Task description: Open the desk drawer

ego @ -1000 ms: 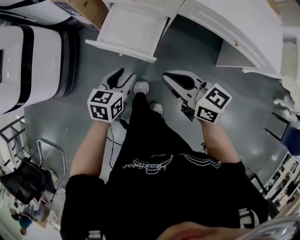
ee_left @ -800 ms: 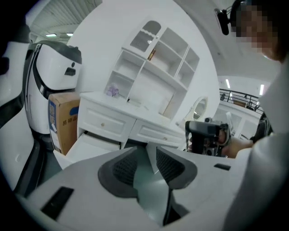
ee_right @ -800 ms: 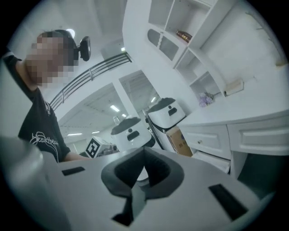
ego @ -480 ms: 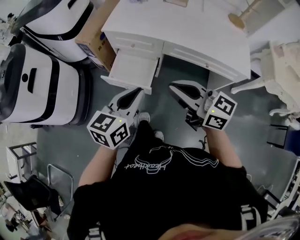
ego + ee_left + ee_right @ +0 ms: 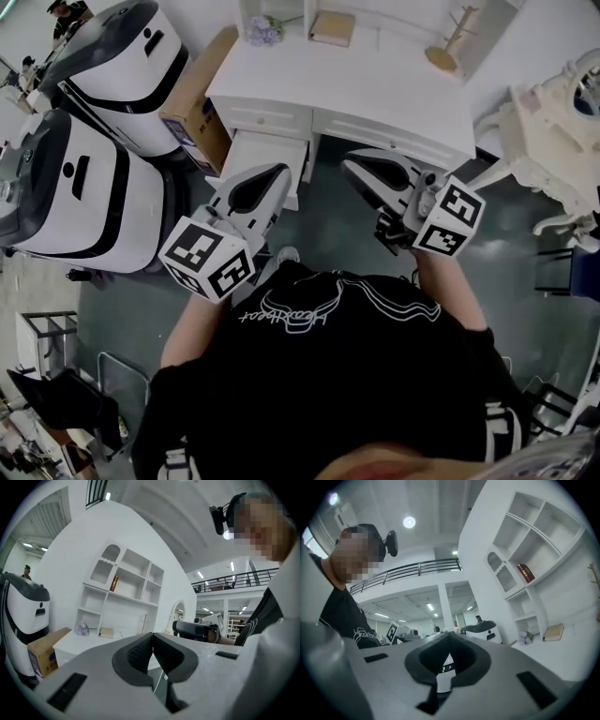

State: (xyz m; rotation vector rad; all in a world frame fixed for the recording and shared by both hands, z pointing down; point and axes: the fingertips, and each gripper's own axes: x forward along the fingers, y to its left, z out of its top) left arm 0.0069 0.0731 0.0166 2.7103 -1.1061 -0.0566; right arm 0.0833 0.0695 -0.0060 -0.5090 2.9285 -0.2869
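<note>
In front of the person's chest, both arms reach forward, side by side and a little apart. The left arm holds the left gripper, and its marker cube sits near the hand. The right arm holds the right gripper, with its own cube at the back. Both grippers point about level, toward the white desk.

The left gripper's jaws have just been closing. Now they are pressed together at the tips, and nothing is between them (its own view shows only the room past the dark pads). The right gripper's jaws are pressed together too, with nothing pinched.

The drawer is on the left side of the desk and it is pulled out. From the head view, the front of the left gripper covers part of it. The gripper is up in the air and is not holding the drawer.

On the desk top stand some flowers, a book and a small wooden stand. A cardboard box leans just beside the desk, and big white machines stand to the left.
</note>
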